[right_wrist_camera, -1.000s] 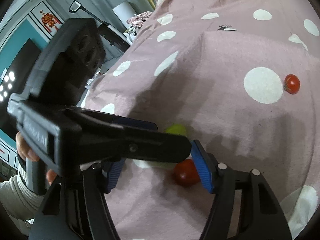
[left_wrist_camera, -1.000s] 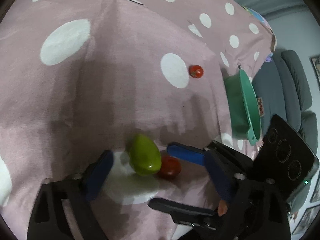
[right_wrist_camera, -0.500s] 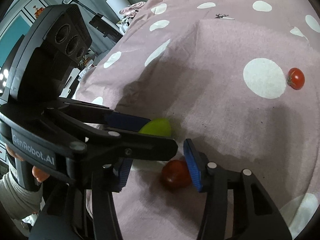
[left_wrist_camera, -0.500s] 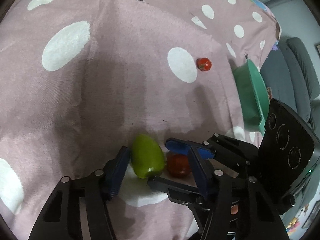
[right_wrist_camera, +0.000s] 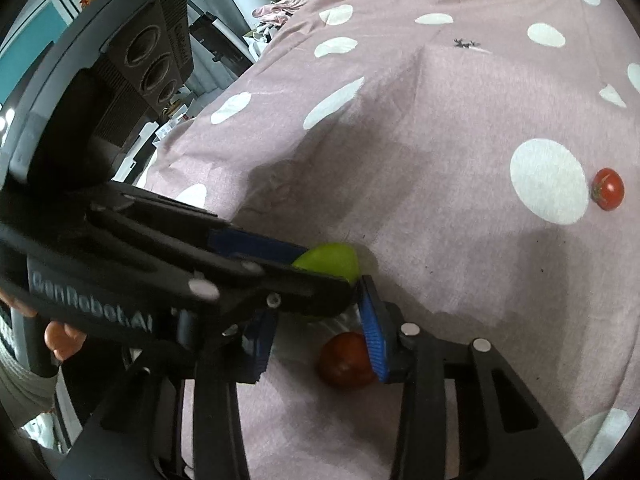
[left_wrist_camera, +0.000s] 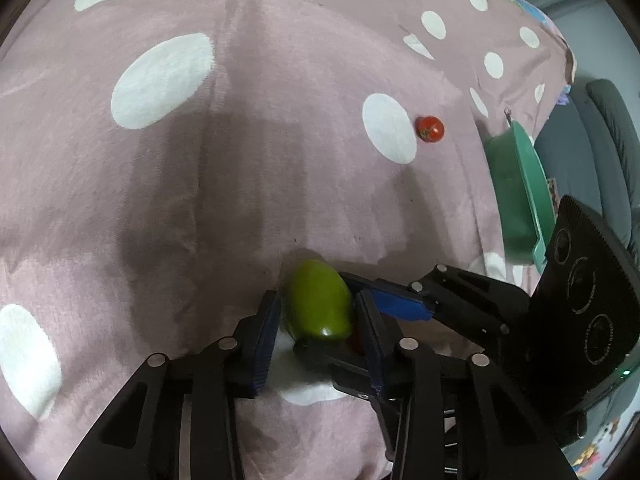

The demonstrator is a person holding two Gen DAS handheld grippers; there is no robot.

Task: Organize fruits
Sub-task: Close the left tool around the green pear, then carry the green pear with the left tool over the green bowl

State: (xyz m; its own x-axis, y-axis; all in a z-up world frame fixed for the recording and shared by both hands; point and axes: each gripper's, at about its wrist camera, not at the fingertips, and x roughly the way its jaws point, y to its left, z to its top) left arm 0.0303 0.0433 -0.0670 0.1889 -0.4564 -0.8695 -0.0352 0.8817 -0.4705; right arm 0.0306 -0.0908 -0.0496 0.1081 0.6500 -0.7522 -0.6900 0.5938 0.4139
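The left tongs (left_wrist_camera: 316, 320) squeeze a smooth, shiny green egg-shaped fruit (left_wrist_camera: 319, 305), blue pads touching both its sides. Its long way points forward, away from the tongs. The right tongs (right_wrist_camera: 316, 340) are partly open around a round, dark red tomato (right_wrist_camera: 346, 360); one pad touches it. Both fruits lie on the soft pink cloth with white dots (left_wrist_camera: 280, 152) over the desk. A small red tomato (left_wrist_camera: 429, 129) sits well apart, toward the far edge. A green plastic bowl (left_wrist_camera: 520, 192) stands near the right edge.

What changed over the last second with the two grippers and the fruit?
The left gripper narrowed from wide open until its pads closed on the green fruit. The right gripper also narrowed around the large red tomato. The small tomato and green bowl stayed put.
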